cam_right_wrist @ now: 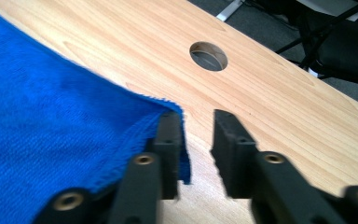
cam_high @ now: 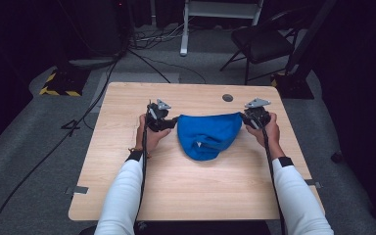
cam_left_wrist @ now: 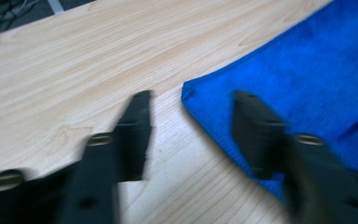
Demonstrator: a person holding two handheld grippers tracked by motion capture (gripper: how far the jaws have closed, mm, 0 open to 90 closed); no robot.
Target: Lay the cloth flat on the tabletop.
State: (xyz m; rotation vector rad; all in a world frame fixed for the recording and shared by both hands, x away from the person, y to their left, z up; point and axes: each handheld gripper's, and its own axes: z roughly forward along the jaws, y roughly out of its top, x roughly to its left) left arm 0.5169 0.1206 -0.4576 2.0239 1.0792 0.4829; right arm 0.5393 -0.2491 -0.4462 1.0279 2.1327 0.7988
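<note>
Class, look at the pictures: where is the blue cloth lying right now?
In the high view the blue cloth lies on the wooden table, between the left gripper and right gripper, below the round hole.

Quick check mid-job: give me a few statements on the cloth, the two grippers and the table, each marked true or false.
1. The cloth is blue. True.
2. The left gripper is clamped shut on the cloth. False: its jaws stand apart, with the cloth's corner lying between them.
3. The right gripper has its jaws open at a cloth corner. True.
4. The cloth hangs off the table's edge. False: it lies wholly on the table.
5. The table has a round hole near the right gripper. True.
6. The cloth is spread flat as a neat square. False: it is bunched toward the person.
</note>
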